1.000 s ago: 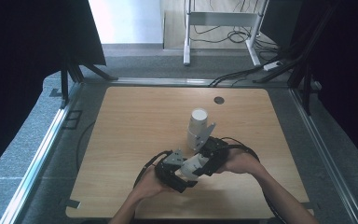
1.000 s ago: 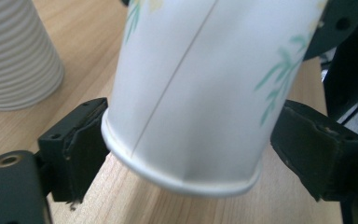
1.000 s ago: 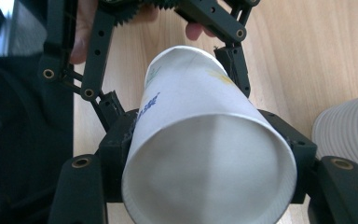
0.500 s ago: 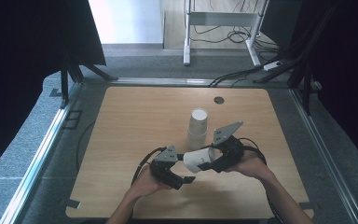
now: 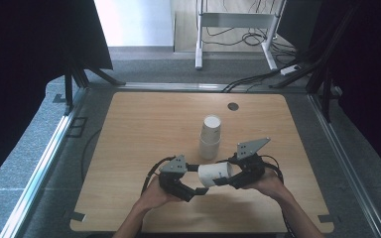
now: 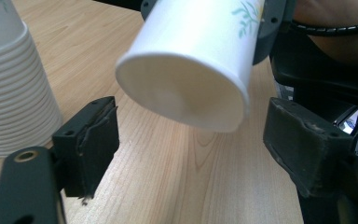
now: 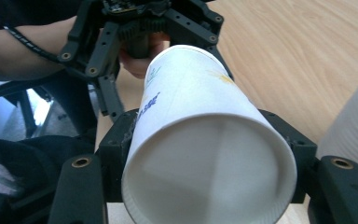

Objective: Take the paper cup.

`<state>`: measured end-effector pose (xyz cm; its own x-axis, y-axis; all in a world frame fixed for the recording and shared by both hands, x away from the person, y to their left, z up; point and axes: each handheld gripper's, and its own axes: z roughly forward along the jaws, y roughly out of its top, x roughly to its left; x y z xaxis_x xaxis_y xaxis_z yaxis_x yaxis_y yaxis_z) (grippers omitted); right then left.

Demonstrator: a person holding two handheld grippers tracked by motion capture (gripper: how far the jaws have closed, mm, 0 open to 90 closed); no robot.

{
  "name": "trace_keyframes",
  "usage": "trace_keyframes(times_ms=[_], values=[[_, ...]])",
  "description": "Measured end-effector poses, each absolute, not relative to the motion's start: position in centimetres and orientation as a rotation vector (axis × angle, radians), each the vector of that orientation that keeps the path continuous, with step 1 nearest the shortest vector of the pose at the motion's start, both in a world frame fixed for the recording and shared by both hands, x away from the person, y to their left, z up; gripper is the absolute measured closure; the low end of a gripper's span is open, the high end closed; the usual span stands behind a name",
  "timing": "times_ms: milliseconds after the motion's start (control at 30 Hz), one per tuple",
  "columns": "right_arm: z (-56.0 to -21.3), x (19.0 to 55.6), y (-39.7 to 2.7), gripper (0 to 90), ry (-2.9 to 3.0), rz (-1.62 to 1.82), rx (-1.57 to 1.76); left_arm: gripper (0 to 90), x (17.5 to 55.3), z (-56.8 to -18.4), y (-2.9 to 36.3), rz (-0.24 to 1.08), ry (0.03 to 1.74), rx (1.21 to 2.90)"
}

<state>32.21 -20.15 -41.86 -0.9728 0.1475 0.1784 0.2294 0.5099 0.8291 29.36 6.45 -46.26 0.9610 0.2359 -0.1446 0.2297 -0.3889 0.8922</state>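
The right tongs [image 5: 228, 179] pinch a single paper cup [image 5: 214, 174] lying on its side just in front of the cup stack [image 5: 210, 137] on the tabletop [image 5: 144, 124], probably so its end faces the left tongs [image 5: 198, 190], whose jaws have just been closing but stand apart from it.

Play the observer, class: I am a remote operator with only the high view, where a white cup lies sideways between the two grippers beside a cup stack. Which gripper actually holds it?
Observer: The right gripper does; in its own view both jaws press on the white cup near its base.
Operator: And the left gripper?
Observer: In the left gripper view, the left gripper has open jaws, which have just been closing, and neither one touches the cup's rim.
Operator: Is the cup plain?
Observer: No, it carries a small green sprig print and blue lettering.
Operator: Is the stack tall?
Observer: The cup stack shows many nested rims.
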Motion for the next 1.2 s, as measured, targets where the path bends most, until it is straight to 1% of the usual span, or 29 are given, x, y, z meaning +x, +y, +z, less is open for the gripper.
trace_keyframes(times_ms=[100,300,633,867,1100,1200], values=[[-42.25,32.09,-20.23,37.3,-2.633,-1.489,-0.313,21.2,29.33,-46.38,6.42,0.005,0.322,1.989],[-42.61,32.02,-20.31,37.3,-2.598,-1.502,-0.278,27.6,29.30,-46.65,6.44,-0.024,0.287,1.971],[-42.92,32.14,-20.27,37.3,-2.574,-1.505,-0.252,32.2,29.29,-46.86,6.44,-0.034,0.278,1.958],[-42.78,32.33,-20.28,36.9,-2.581,-1.470,-0.249,38.9,29.32,-46.93,6.57,-0.036,0.278,1.953],[-42.88,32.50,-20.06,35.3,-2.606,-1.424,-0.264,40.6,29.43,-47.10,6.58,-0.035,0.291,1.961],[-42.90,32.53,-19.92,32.4,-2.631,-1.401,-0.273,40.6,29.49,-47.03,6.66,-0.035,0.301,1.959]])
